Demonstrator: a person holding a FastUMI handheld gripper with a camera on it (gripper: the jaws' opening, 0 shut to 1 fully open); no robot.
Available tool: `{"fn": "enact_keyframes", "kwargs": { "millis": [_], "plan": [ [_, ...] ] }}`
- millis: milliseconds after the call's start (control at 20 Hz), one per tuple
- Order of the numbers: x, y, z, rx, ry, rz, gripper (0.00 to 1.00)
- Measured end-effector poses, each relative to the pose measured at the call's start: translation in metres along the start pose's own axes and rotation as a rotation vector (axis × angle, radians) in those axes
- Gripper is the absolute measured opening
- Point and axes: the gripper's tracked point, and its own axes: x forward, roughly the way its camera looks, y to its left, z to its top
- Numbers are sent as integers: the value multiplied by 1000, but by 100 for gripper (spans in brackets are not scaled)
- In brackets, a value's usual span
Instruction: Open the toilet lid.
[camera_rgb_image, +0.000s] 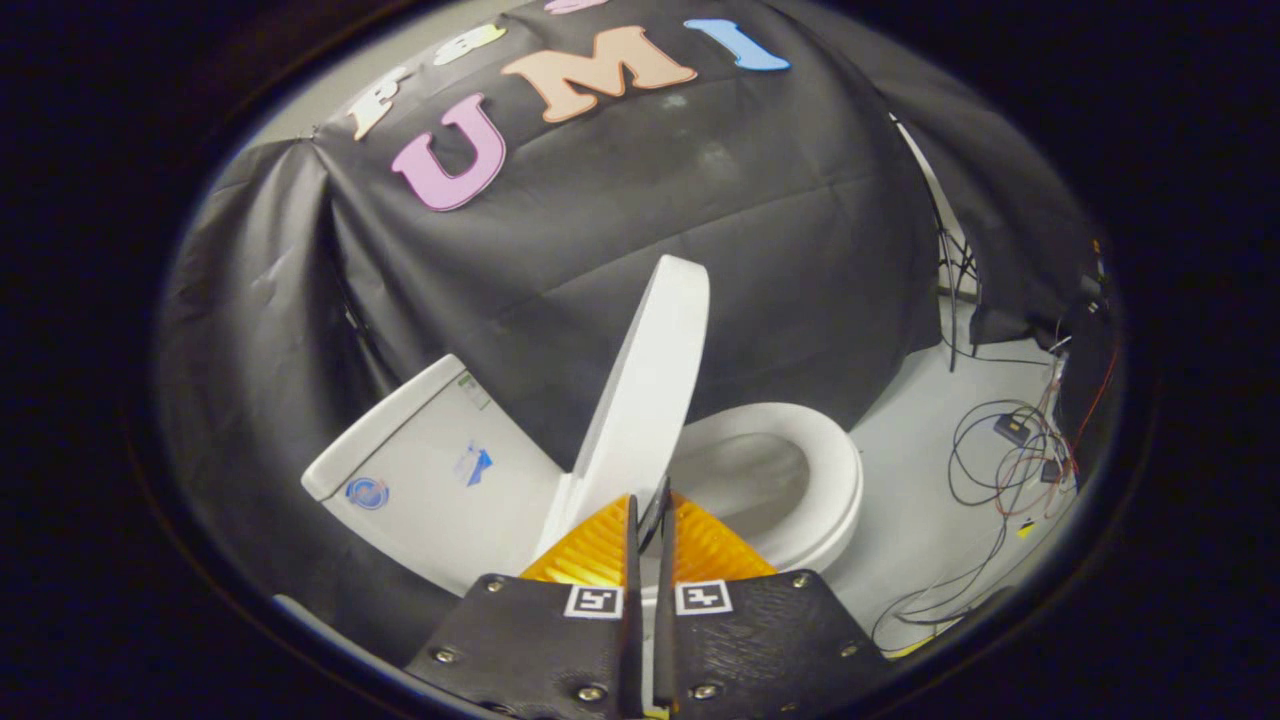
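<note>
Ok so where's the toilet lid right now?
In the gripper view the toilet lid stands raised, between the tank and the open seat, its lower edge pinched between the gripper fingers.

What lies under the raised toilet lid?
Under the lid, held up by its edge in the shut claw, the white seat ring shows around the bowl opening. The lid and claw cover the ring's near side, and the bowl's bottom is hidden.

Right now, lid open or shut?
Open. The lid stands raised off the seat, bowl exposed, leaning toward the tank. The gripper fingers are closed on its edge.
</note>
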Motion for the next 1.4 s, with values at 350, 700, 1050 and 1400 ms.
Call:
{"fn": "enact_keyframes", "kwargs": {
  "millis": [350,700,1050,1400],
  "plan": [
    [-3,28,10,-108,-31,-19,5],
    [-4,61,16,-138,-53,1,5],
    [-7,93,18,-174,-70,49,5],
    [-6,117,22,-193,-85,72,5]
  ]
}}
